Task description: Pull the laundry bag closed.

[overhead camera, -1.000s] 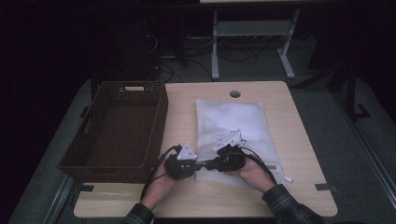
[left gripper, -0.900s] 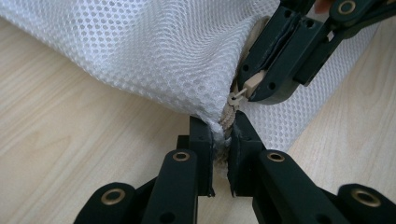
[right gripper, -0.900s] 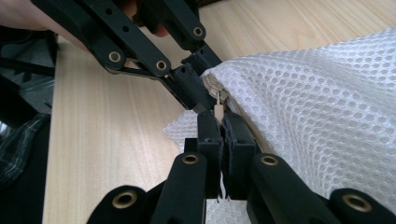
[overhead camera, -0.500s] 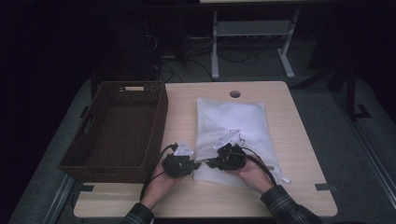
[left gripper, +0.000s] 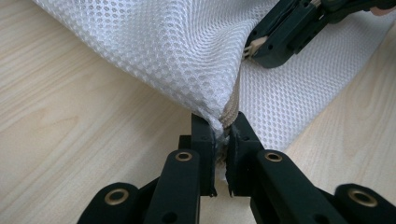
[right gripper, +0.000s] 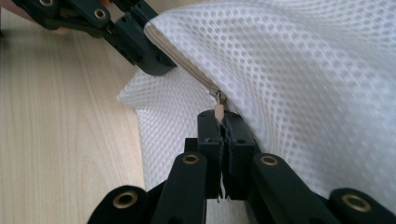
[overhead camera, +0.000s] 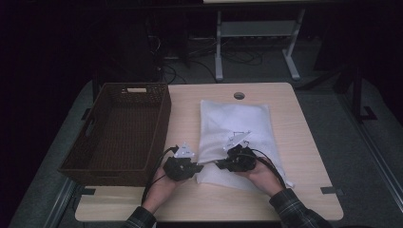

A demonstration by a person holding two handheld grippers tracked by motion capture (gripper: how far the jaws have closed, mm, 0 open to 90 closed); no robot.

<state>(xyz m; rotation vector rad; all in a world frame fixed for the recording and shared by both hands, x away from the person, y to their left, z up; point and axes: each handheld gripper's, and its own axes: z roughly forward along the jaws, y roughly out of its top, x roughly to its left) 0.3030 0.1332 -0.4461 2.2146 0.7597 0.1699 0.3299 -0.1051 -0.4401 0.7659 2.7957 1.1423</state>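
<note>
Both grippers worked the near edge of the white mesh bag (overhead camera: 235, 137), which lay flat on the wooden table (overhead camera: 304, 190) with the wicker basket (overhead camera: 119, 130) just beside it at 9 o'clock. Left gripper (left gripper: 220, 140) had its jaws nearly closed on the bag's corner, pinching the mesh and the beige zipper tape (left gripper: 231, 105) together; judging by the fabric tenting up from that grip, it served as an anchor so the zipper line stayed taut. Right gripper (right gripper: 223, 133) had its jaws pressed tight on the small zipper pull (right gripper: 218, 110), with the slider (right gripper: 219, 97) just above at 12 o'clock and the tape running off toward 10 o'clock, where the other gripper's black jaw sat on it. In the high view the two tools faced each other near the bag's bottom-left corner, left gripper (overhead camera: 198, 167) at 9 o'clock of right gripper (overhead camera: 219, 165) and close to it. That pairing looked like the set-up for sliding the zipper along the edge: one hand holding the end fixed, the other drawing the pull away. Whether the bag held anything could not be told.
</note>
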